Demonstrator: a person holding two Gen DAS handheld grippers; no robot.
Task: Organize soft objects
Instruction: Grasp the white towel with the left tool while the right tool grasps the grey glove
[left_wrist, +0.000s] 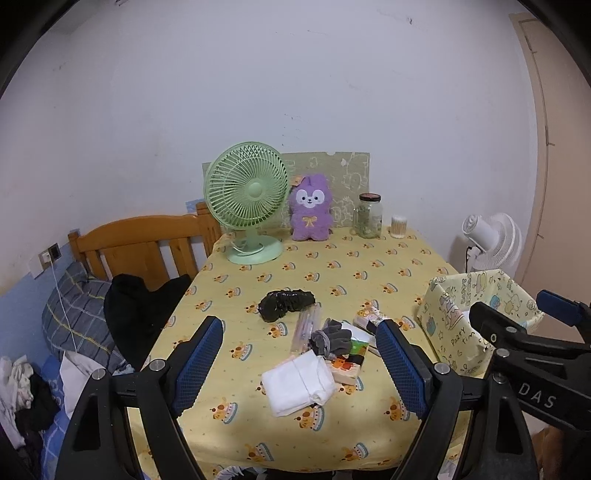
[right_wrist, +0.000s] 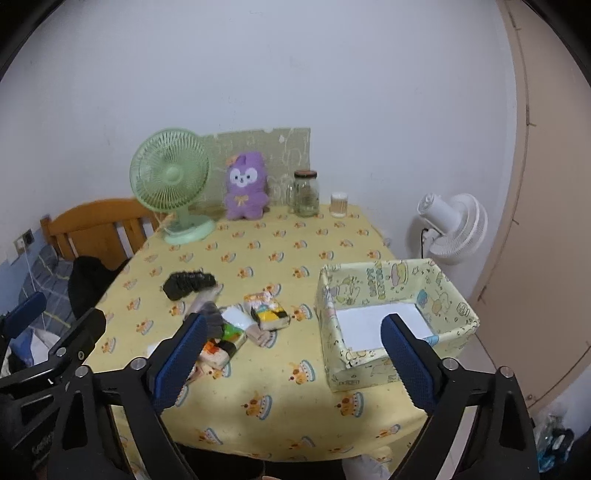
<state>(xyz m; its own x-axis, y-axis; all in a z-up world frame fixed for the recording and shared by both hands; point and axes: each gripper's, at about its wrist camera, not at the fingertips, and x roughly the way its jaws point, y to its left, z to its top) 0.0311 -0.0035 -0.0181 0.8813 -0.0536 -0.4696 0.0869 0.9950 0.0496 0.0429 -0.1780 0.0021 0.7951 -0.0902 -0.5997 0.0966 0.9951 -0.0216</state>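
Observation:
A heap of soft things lies mid-table: a folded white cloth (left_wrist: 298, 384), grey gloves (left_wrist: 330, 338), a black crinkled bundle (left_wrist: 286, 303) and small printed packs (right_wrist: 268, 312). A yellow cartoon-print box (right_wrist: 397, 319) with a white bottom stands at the table's right. My left gripper (left_wrist: 297, 360) is open and empty, held above the near edge in front of the heap. My right gripper (right_wrist: 293, 354) is open and empty, between the heap and the box. A purple plush (left_wrist: 310, 208) sits at the back.
A green desk fan (left_wrist: 247, 206), a glass jar (left_wrist: 367, 216) and a cotton-swab tub (left_wrist: 399, 226) stand along the back of the yellow tablecloth (left_wrist: 332, 273). A wooden bed (left_wrist: 140, 243) with clothes lies left. A white floor fan (right_wrist: 452, 229) stands right.

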